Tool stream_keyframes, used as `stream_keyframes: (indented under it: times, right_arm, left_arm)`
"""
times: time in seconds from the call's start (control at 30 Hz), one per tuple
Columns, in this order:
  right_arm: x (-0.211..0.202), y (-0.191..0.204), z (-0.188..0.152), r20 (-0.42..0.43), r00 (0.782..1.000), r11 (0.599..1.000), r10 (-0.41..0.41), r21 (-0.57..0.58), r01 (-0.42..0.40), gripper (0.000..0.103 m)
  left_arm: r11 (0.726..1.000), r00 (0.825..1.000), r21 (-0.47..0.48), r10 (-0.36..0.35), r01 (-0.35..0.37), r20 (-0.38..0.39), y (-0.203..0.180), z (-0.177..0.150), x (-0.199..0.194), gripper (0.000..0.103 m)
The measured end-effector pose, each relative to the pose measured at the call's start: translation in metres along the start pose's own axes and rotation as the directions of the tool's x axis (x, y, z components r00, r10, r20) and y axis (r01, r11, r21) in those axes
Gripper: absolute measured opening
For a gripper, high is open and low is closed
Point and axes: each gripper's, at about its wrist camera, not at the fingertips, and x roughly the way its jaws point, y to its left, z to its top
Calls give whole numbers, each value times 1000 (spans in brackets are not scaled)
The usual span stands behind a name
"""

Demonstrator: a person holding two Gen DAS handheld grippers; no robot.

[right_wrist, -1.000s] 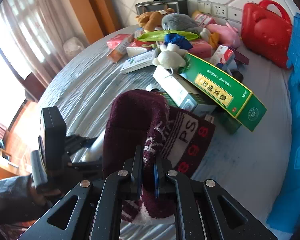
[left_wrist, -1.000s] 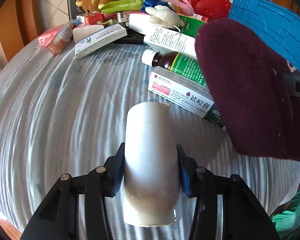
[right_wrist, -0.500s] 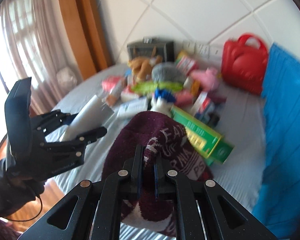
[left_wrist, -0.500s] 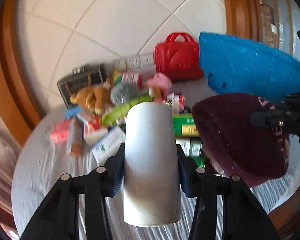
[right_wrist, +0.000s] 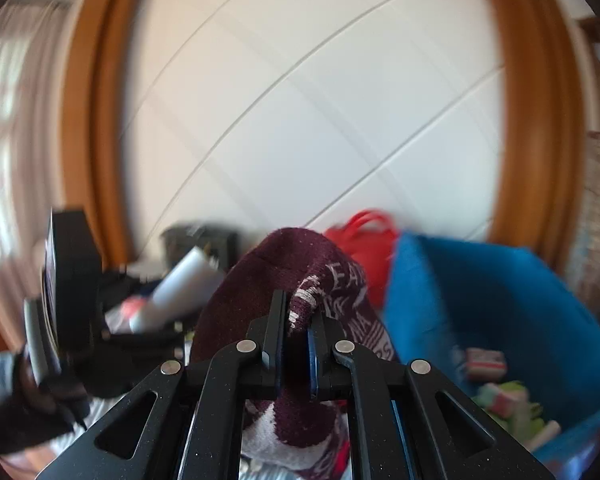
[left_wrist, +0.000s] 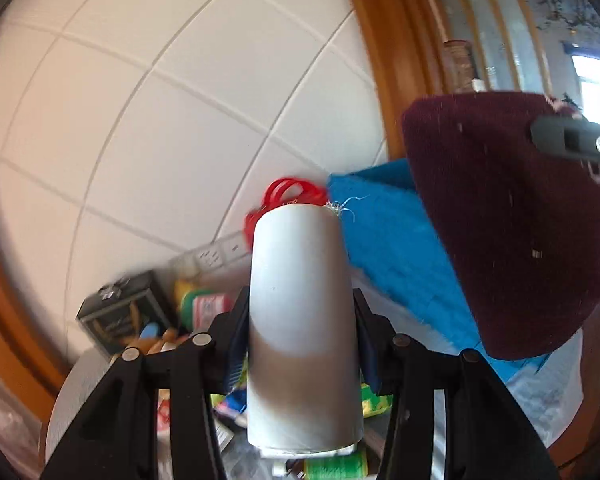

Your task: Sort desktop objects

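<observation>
My left gripper [left_wrist: 300,332] is shut on a white roll [left_wrist: 304,320] and holds it upright, raised well above the table. The roll also shows in the right wrist view [right_wrist: 180,284], with the left gripper [right_wrist: 72,292] at the left. My right gripper [right_wrist: 294,328] is shut on a maroon knit hat [right_wrist: 276,276] with white lettering, held up in the air. The hat shows in the left wrist view [left_wrist: 512,220], at the right, with a right gripper finger [left_wrist: 568,142] on it. A blue bin [right_wrist: 492,304] stands to the right.
The blue bin [left_wrist: 396,248] holds several small packets [right_wrist: 496,388]. A red bag [left_wrist: 288,196] stands behind the roll by the white tiled wall. A heap of boxes, toys and bottles [left_wrist: 196,312] lies low on the table, with a dark box [left_wrist: 116,316] at its left. Wooden frames flank the wall.
Both grippers have lifted and tilted up with their loads. The table has dropped to the bottom of both views and the wall fills them. The hat has moved towards the blue bin.
</observation>
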Motion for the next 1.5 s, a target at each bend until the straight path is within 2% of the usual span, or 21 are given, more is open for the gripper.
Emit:
stream_keyframes:
  times: [0.13,0.27,0.37,0.43,0.47,0.5,0.53,0.57,0.63,0.73,0.8,0.87,0.97,1.03,1.1,1.17,1.33,1.37,1.43,1.5]
  right_arm:
    - [-29,-55,21,66,991,990,-115,90,109,8]
    - [-41,-117,31,61,982,968,-177,189,162,8]
    - [-36,-157,37,47,970,951,-238,215,223,8]
    - [-22,-187,43,9,966,940,-260,231,251,10]
    - [-20,-200,42,-6,962,931,-274,250,267,18]
    - [-15,-213,43,-17,954,917,-298,272,292,29]
    - [-10,-232,42,-47,944,895,-328,304,326,67]
    - [-14,-244,39,-64,940,884,-334,325,336,98]
    - [-23,-260,34,-45,940,870,-339,365,331,100]
    - [-33,-267,28,-53,935,867,-350,360,345,100]
    - [-38,-272,22,-43,941,864,-336,383,326,100]
    - [-48,-265,16,-20,947,867,-321,396,302,101]
    - [-64,-243,7,0,940,867,-342,386,316,102]
    - [-73,-231,-1,4,936,867,-351,379,323,102]
    - [-81,-213,-10,-17,933,863,-360,375,340,102]
    - [-87,-190,-19,-52,931,862,-360,363,354,102]
    - [-115,-139,-37,-71,924,843,-375,389,372,102]
    - [-119,-128,-39,-80,917,838,-390,382,390,102]
    - [-130,-102,-48,-91,906,826,-412,382,414,102]
    - [-138,-75,-59,-90,907,831,-412,370,415,102]
  left_arm:
    - [995,993,46,-96,93,67,-51,52,13,45]
    - [980,975,45,-198,195,99,-106,104,38,45]
    - [971,967,67,-236,230,97,-148,142,64,45]
    - [974,972,92,-215,206,97,-174,163,78,47]
    - [980,977,102,-183,172,107,-183,172,85,56]
    - [987,983,104,-134,121,126,-193,181,89,69]
    - [991,984,94,-110,98,138,-199,186,90,75]
    - [993,984,77,-102,92,146,-201,189,91,83]
    - [993,981,38,-116,112,155,-198,197,90,83]
    - [996,985,-2,-88,89,145,-193,199,90,84]
    - [995,986,-19,-90,94,137,-190,191,83,84]
    - [997,987,-21,-76,79,144,-186,182,73,84]
    - [999,984,-20,-44,48,172,-173,158,44,84]
    - [999,984,-39,-3,10,179,-167,143,26,88]
    - [999,982,-48,30,-21,185,-159,125,8,97]
    - [998,982,-57,50,-40,180,-151,112,-9,100]
    - [996,991,-72,54,-45,124,-127,77,-49,100]
    - [996,992,-80,55,-46,115,-122,69,-56,100]
    - [996,994,-83,39,-31,105,-113,51,-73,100]
    - [997,995,-75,16,-8,98,-101,29,-91,100]
